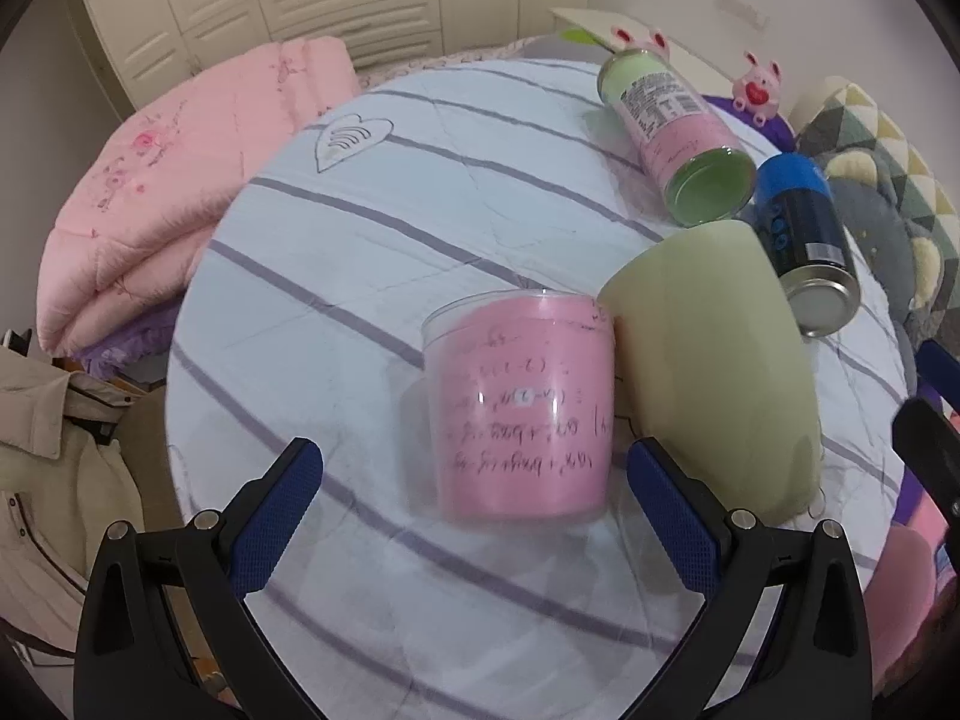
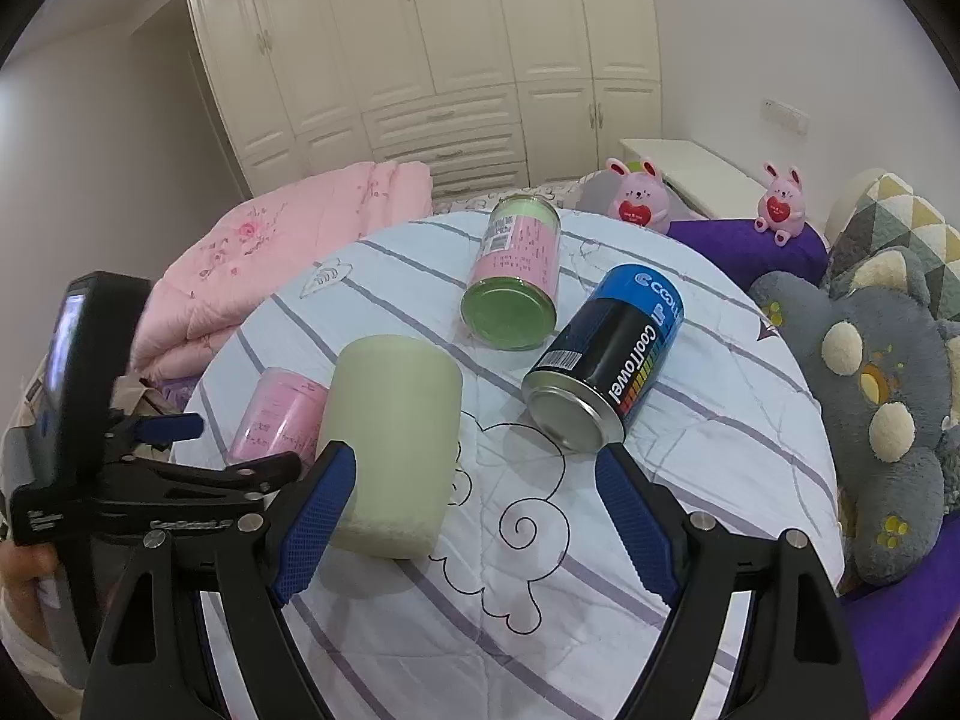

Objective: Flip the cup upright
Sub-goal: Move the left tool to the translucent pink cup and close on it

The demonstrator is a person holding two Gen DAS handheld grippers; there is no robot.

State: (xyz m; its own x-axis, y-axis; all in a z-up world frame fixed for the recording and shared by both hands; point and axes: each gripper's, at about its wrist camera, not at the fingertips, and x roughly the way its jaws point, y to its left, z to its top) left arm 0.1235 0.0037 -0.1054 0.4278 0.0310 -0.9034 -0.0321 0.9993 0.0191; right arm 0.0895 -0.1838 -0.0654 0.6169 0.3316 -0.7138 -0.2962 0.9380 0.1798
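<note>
A clear plastic cup lined with pink paper (image 1: 522, 408) stands upside down on the striped bedsheet, touching a pale green cup (image 1: 714, 372), also upside down. My left gripper (image 1: 474, 474) is open, its blue fingers either side of the pink cup's base, not touching it. In the right wrist view the green cup (image 2: 390, 444) is at lower left, the pink cup (image 2: 279, 414) behind it. My right gripper (image 2: 474, 480) is open; its left finger (image 2: 318, 516) is beside the green cup.
A pink-green canister (image 2: 516, 276) and a blue-black can (image 2: 606, 360) lie on their sides further back. A folded pink quilt (image 1: 156, 198) lies left. A grey plush (image 2: 870, 384) and pillows are right. Wardrobe (image 2: 420, 48) behind.
</note>
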